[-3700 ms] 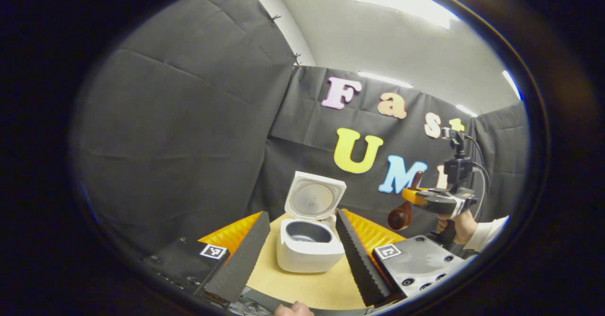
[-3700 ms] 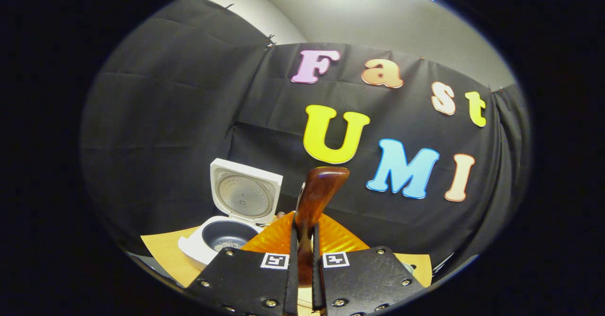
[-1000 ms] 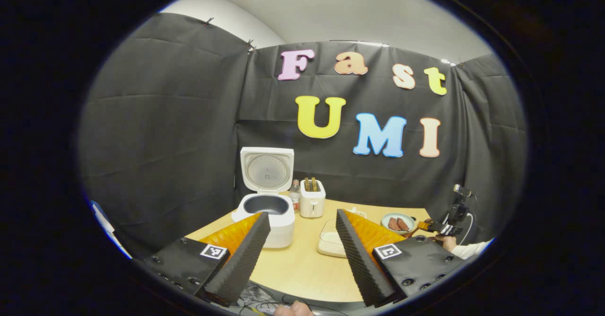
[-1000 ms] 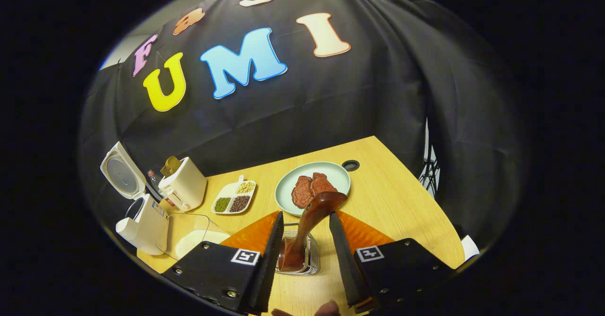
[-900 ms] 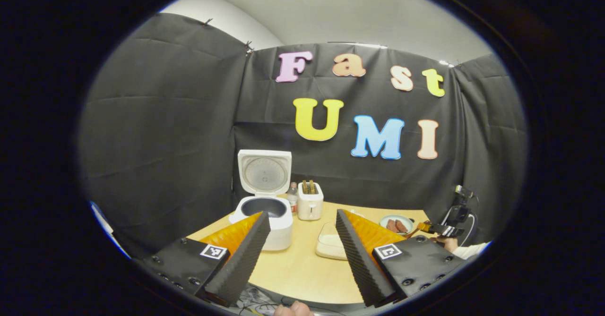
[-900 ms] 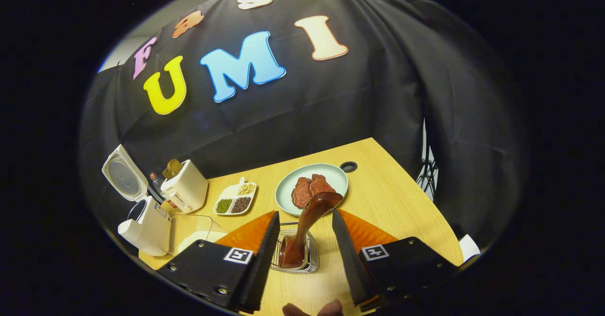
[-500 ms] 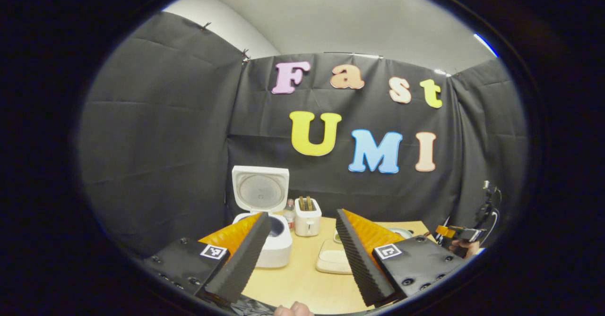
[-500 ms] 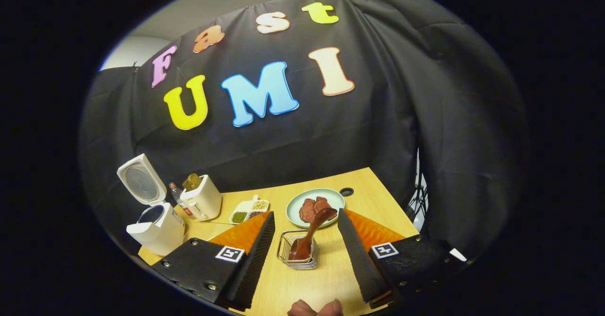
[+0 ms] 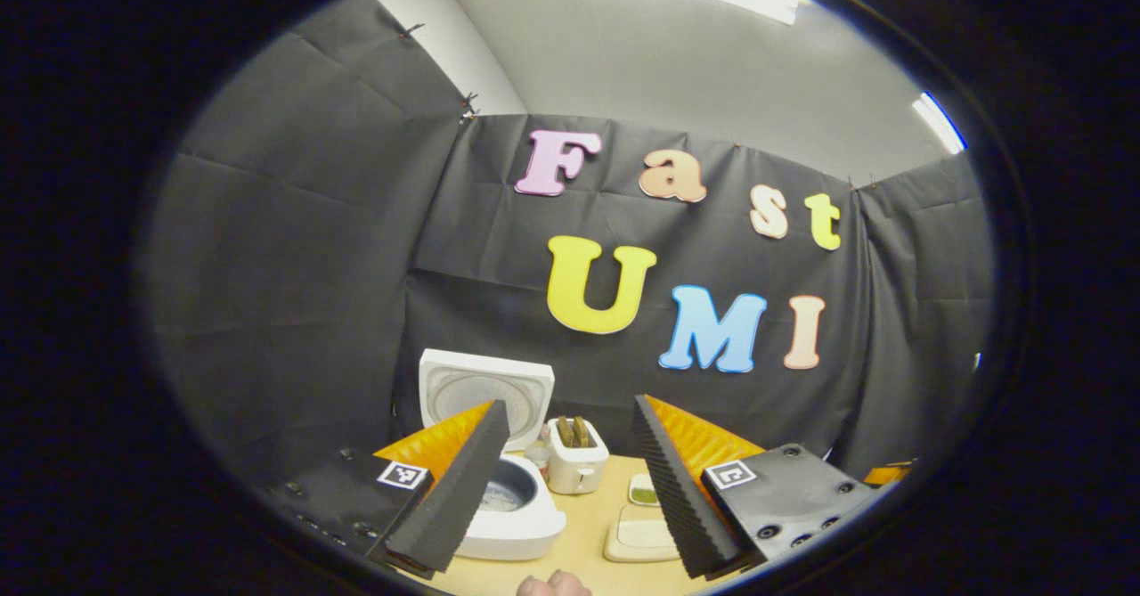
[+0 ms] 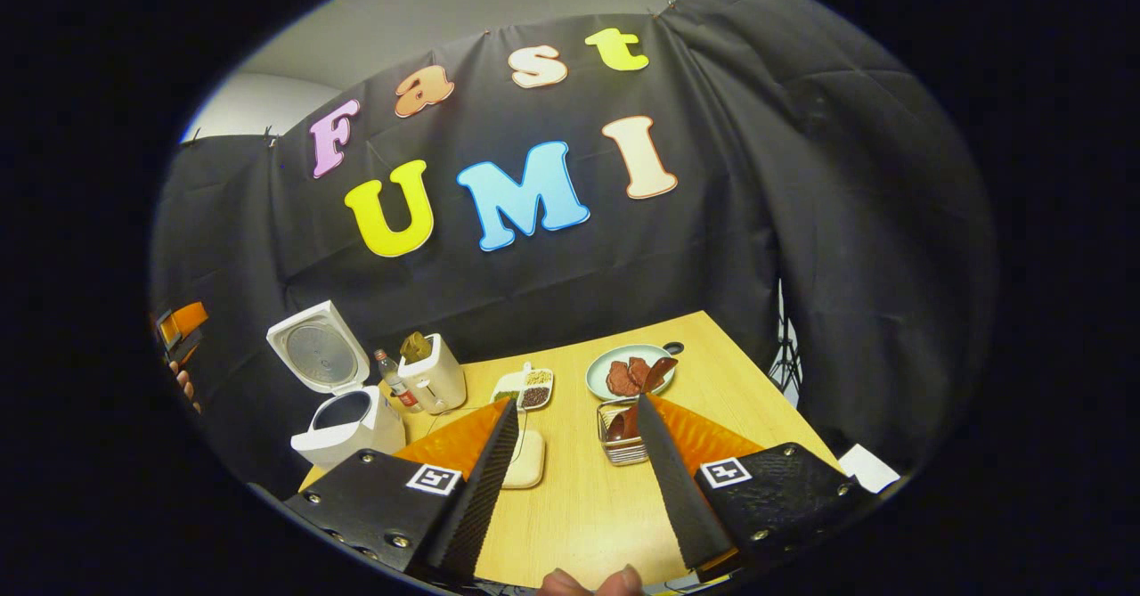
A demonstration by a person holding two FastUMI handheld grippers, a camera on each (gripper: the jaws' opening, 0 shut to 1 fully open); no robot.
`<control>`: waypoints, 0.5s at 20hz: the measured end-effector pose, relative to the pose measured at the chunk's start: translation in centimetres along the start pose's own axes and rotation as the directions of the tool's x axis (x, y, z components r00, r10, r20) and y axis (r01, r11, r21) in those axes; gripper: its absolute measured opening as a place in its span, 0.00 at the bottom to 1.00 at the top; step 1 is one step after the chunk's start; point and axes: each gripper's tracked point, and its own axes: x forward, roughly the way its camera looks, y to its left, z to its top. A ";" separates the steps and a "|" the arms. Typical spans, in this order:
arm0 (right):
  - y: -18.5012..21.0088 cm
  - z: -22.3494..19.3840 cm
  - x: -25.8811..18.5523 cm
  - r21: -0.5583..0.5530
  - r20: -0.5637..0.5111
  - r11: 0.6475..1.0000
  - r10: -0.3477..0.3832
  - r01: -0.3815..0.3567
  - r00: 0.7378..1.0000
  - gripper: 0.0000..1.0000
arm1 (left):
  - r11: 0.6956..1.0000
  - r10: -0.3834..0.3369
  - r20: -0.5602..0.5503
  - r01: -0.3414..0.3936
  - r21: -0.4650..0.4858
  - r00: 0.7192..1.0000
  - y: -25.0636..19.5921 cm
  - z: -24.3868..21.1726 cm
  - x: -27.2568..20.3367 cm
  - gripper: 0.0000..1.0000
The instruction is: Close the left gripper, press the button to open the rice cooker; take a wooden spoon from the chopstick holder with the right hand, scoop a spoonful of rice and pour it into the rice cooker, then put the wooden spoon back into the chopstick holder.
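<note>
Just one wooden spoon [image 10: 657, 374], holstered.

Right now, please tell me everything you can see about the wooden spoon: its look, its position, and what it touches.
The wooden spoon looks like glossy, reddish-brown wood. It stands in the wire chopstick holder on the table, bowl end down inside the basket, handle leaning up and to the right toward the plate of meat. The right gripper is open and apart from it; one finger hides part of the spoon. Only the holder appears to touch it.
</note>
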 end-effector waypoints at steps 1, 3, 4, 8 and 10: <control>1.1 -0.7 -1.0 0.000 -0.004 1.000 -0.004 0.004 1.000 0.82 | 1.000 -0.001 0.007 0.001 -0.004 1.000 1.1 0.2 1.8 0.94; 3.2 -2.6 -3.2 -0.001 -0.010 1.000 -0.015 0.015 1.000 0.82 | 1.000 -0.007 0.013 0.007 -0.016 1.000 3.0 0.2 5.5 0.94; 3.9 -3.1 -4.1 -0.004 -0.016 1.000 -0.023 0.023 1.000 0.82 | 1.000 -0.007 0.018 0.007 -0.024 1.000 3.8 0.4 7.3 0.94; 6.7 -4.8 -6.7 -0.034 -0.051 0.999 -0.040 0.038 0.998 0.82 | 0.999 0.006 0.069 -0.003 -0.043 0.998 6.0 2.3 14.6 0.97; 7.5 -5.3 -7.8 -0.059 -0.064 0.997 -0.048 0.045 0.997 0.82 | 0.999 0.026 0.072 -0.025 -0.024 0.997 6.9 2.3 18.6 0.95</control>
